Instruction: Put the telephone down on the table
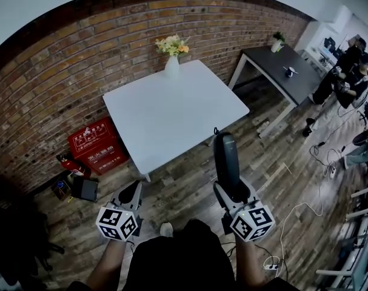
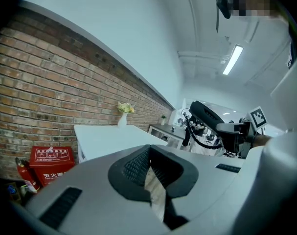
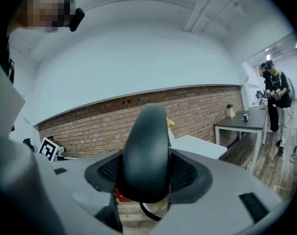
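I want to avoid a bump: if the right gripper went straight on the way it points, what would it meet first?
The telephone held by the right gripper would probably reach the near edge of the white table first; nothing shows between them, though depth is unclear.

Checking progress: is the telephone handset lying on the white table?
No, the telephone handset is clamped in the right gripper over the wooden floor, short of the white table.

Both arms reach forward, side by side. The left gripper [image 1: 133, 190] has its jaws together, empty. The right gripper [image 1: 233, 191] squeezes the telephone [image 1: 225, 156].
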`<state>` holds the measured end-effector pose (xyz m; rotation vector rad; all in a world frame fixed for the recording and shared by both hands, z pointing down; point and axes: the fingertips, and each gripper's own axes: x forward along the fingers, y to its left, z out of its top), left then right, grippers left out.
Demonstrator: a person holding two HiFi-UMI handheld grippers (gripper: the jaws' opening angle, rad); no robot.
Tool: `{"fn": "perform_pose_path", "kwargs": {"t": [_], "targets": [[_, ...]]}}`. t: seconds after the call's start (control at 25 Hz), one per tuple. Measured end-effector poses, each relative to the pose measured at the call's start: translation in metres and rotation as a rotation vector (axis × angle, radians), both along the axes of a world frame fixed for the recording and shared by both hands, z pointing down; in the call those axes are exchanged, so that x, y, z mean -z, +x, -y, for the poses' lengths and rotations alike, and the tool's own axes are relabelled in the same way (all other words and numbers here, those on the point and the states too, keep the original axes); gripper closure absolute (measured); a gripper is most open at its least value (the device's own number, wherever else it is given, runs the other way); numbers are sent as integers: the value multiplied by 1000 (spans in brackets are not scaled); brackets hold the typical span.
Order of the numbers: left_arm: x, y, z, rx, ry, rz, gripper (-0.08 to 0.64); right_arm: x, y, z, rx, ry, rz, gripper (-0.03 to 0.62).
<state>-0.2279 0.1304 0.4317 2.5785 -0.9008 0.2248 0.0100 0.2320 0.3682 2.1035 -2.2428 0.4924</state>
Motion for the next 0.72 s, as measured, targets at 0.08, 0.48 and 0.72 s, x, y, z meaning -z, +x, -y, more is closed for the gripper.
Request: {"fn": "perform_pose_path", "kwargs": {"t": [0.08, 0.48, 0.72], "targets": [[0, -1, 5, -2, -2, -4, 546, 3, -1, 3, 0, 1, -1, 311], [-6, 15, 25, -2, 0, 0, 546, -2, 15, 30, 7, 8, 8, 311], [-5, 40, 58, 32, 16, 9, 546, -7, 39, 72, 50, 15, 6, 311]]}}
